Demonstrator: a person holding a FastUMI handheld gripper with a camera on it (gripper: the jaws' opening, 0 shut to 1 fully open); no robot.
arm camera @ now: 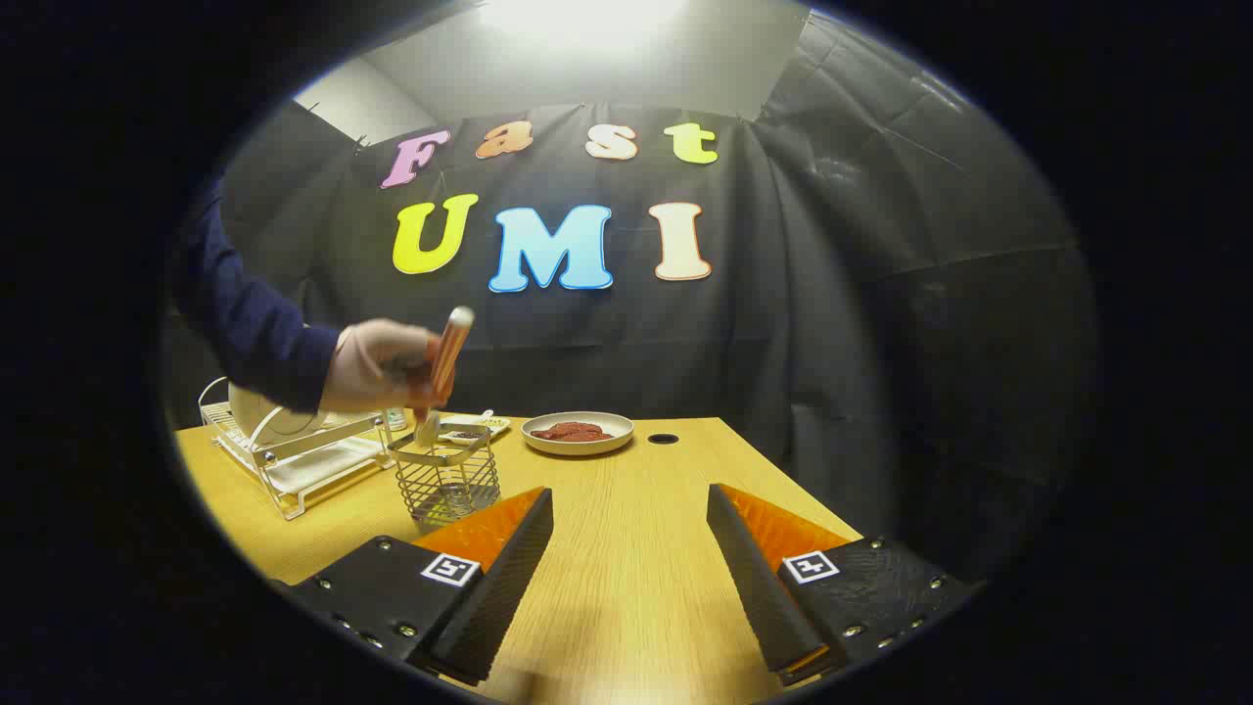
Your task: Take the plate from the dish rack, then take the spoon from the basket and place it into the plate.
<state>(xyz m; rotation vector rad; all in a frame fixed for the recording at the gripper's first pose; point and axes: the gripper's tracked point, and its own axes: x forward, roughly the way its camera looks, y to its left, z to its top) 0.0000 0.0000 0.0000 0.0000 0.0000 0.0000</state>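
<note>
The gripper (629, 509) hangs low over the pale wooden bench (626, 548), its two black, orange-backed fingers (509, 568) spread wide with nothing between them but bare wood. Ahead of the left finger and close to its tip stands a small wire mesh basket (447, 482). A person's hand (377, 367), coming out of a dark blue sleeve (250, 318), is just above that basket and grips an orange-handled spoon (442, 367), the handle pointing up and the pale lower end dipping toward the basket's rim. Further off to the left of the basket sits a white wire dish rack (294, 455) on a tray, with a round white plate (266, 419) standing on edge in it, partly hidden behind the sleeve. Beyond the fingers, roughly straight ahead, a shallow beige dish (578, 433) holds something reddish brown. Between that dish and the basket lies a small pale tray (477, 425) with contents too small to make out. A dark round hole (663, 438) in the bench lies just right of the beige dish.
</note>
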